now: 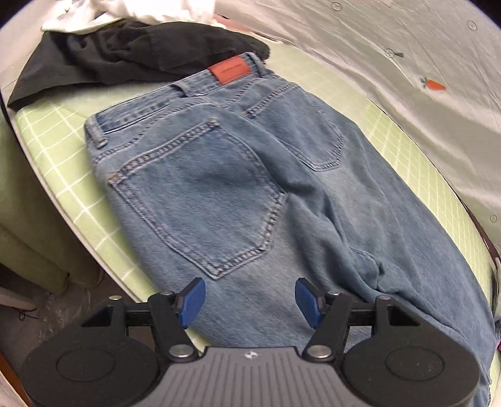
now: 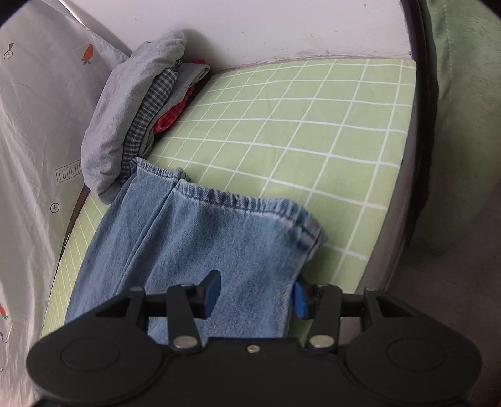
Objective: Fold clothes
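Observation:
A pair of blue jeans (image 1: 219, 188) lies flat on the green checked sheet (image 1: 62, 150), back pockets and an orange-brown waist patch (image 1: 230, 70) facing up. My left gripper (image 1: 250, 302) hovers over the seat and thigh area, open, with nothing pinched between its blue pads. In the right wrist view the two leg ends (image 2: 219, 238) lie side by side with hems toward the wall. My right gripper (image 2: 255, 296) straddles the nearer leg. One pad (image 2: 213, 289) rests over the denim and the other sits at its outer edge. The cloth between them is flat, so the gripper is open.
A black garment (image 1: 125, 56) and a white one (image 1: 94, 15) lie crumpled beyond the waistband. A stack of folded clothes (image 2: 131, 119) sits against the wall by the hems. A grey carrot-print quilt (image 1: 407, 62) borders the far side. The bed's edge and floor (image 1: 31, 313) lie at left.

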Available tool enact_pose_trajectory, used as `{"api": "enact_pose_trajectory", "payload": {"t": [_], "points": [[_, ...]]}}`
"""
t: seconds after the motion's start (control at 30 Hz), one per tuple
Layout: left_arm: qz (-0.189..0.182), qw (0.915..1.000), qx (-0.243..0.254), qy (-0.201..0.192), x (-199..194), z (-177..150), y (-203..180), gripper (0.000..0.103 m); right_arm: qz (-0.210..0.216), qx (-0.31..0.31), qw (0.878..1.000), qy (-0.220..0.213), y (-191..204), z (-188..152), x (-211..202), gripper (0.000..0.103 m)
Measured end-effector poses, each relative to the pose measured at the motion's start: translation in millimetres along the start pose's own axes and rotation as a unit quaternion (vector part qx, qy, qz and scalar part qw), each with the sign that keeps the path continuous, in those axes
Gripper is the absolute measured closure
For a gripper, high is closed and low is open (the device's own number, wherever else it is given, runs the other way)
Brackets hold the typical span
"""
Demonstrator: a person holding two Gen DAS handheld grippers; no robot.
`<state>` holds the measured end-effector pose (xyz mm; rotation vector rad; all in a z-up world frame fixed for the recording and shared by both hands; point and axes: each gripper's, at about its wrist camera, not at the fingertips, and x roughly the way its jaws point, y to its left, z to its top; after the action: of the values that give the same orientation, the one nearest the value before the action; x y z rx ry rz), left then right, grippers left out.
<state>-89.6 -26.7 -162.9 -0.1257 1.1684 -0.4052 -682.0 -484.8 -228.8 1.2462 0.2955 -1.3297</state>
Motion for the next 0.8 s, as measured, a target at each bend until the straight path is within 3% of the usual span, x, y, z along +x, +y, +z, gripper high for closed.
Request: {"api": "enact_pose_trajectory", "payload": {"t": [0.23,0.8], "points": [[-0.009,0.9991,-0.034,0.023,16.3,12.1,31.1,0.039,0.002,-0.017,1.0,0.025,20.2,-30.2,-7.7,0.051],[-0.042,0.9986,-0.001,0.033,15.5,42.2,56.8,0.038,-0.003,-0.032,0.999,0.03,62.5,-80.4,-19.5,0.03]]}}
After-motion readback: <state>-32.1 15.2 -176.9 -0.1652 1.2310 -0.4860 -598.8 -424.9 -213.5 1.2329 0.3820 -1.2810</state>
